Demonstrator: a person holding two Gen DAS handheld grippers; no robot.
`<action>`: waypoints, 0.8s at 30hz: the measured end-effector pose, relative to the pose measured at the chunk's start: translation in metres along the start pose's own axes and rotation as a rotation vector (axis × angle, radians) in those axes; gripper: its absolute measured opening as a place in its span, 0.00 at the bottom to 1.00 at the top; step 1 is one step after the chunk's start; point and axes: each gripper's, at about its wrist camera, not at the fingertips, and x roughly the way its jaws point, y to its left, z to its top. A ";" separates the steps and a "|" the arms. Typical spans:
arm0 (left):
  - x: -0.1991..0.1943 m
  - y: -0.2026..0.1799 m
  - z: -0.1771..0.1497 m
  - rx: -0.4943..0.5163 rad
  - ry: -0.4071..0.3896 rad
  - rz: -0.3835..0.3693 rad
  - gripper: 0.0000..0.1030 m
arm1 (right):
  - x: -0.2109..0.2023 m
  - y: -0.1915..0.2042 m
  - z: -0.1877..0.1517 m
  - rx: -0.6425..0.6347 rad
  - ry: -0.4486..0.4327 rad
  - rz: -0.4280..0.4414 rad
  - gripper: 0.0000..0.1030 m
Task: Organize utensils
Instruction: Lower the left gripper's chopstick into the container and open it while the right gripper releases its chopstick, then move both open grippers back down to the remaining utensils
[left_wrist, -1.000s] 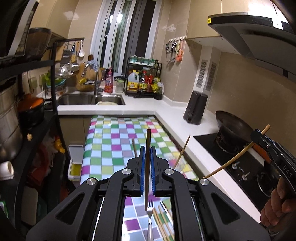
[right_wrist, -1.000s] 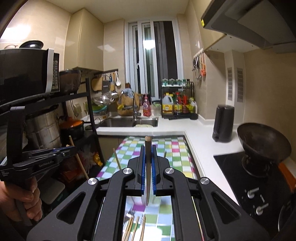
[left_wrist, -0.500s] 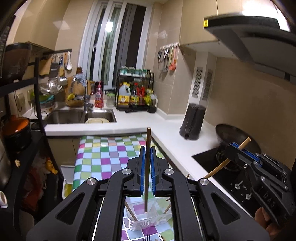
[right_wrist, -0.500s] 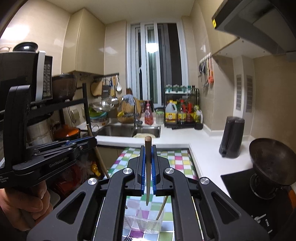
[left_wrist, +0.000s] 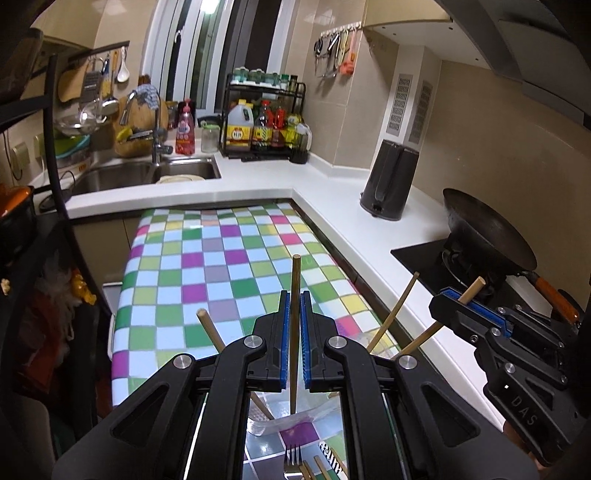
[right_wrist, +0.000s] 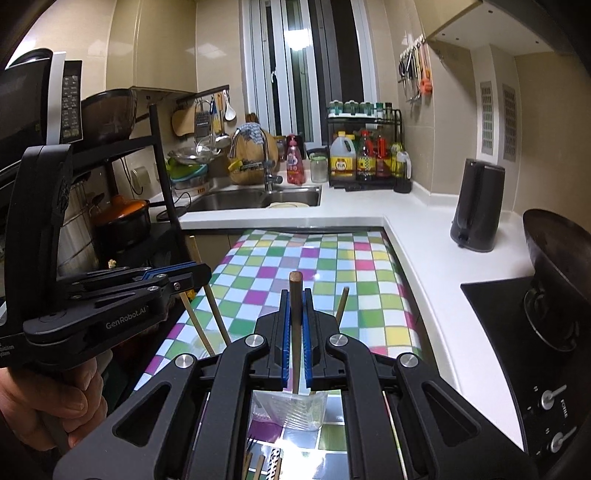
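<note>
Main risk, as I judge it: clear cup (right_wrist: 288, 408) on the checkered table (left_wrist: 221, 258) is light and already holds leaning chopsticks (left_wrist: 393, 314); a skewed drop tips it.

Left gripper (left_wrist: 294, 350) clamps a chopstick (left_wrist: 294, 295) upright above the cup. Right gripper (right_wrist: 295, 339) clamps another (right_wrist: 295, 314), tip at the rim.

The two grippers crowd each other. Fork (left_wrist: 293, 459) and loose sticks lie just below.

Home kitchen: sink (left_wrist: 147, 173), wok (left_wrist: 487, 236).

Beige-tiled kitchen — dark window (left_wrist: 236, 48), white counter (left_wrist: 332, 173), steel sink (left_wrist: 147, 171).
</note>
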 end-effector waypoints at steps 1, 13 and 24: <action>0.003 0.000 -0.002 -0.006 0.010 0.004 0.05 | 0.002 -0.001 -0.002 0.003 0.009 -0.002 0.06; -0.024 0.003 0.007 -0.019 -0.051 0.059 0.41 | -0.001 -0.008 -0.013 0.032 0.101 -0.059 0.24; -0.107 -0.005 -0.022 0.003 -0.189 0.101 0.34 | -0.074 -0.016 -0.018 0.046 -0.007 -0.095 0.24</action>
